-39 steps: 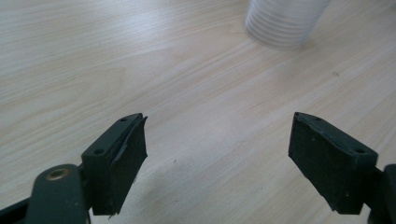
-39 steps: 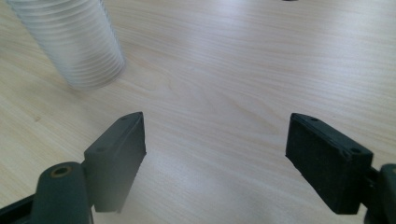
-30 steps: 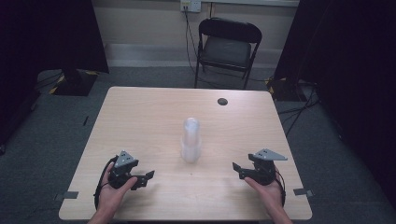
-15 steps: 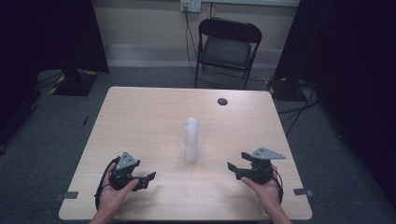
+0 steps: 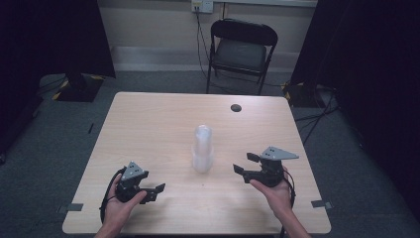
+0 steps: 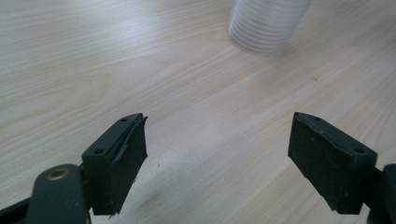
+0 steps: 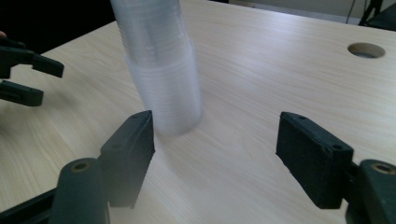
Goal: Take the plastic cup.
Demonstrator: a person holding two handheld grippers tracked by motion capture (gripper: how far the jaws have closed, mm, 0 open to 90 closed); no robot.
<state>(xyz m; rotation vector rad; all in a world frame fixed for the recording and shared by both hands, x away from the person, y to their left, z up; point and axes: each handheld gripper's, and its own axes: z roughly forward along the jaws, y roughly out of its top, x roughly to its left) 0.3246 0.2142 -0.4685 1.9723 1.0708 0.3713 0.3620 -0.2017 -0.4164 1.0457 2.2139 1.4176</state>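
Note:
A tall stack of clear plastic cups (image 5: 203, 148) stands upside down at the middle of the wooden table (image 5: 148, 129). My right gripper (image 5: 245, 163) hovers just right of the stack, pointing at it. Its jaws have just been closing and still stand apart with nothing between them. In the right gripper view the cups (image 7: 161, 70) rise just beyond the left jaw of that gripper (image 7: 215, 140). My left gripper (image 5: 156, 192) rests near the front left, open and empty. In the left gripper view its jaws (image 6: 219, 140) are wide apart and the cup stack's base (image 6: 268, 23) sits far ahead.
A round cable hole (image 5: 236, 107) lies in the table's far right part. A black folding chair (image 5: 240, 49) stands behind the table. My left gripper (image 7: 28, 70) appears at the left edge of the right gripper view.
My right gripper has risen and shifted left toward the cup stack, and its jaws have narrowed. The left gripper and the cups have stayed put.

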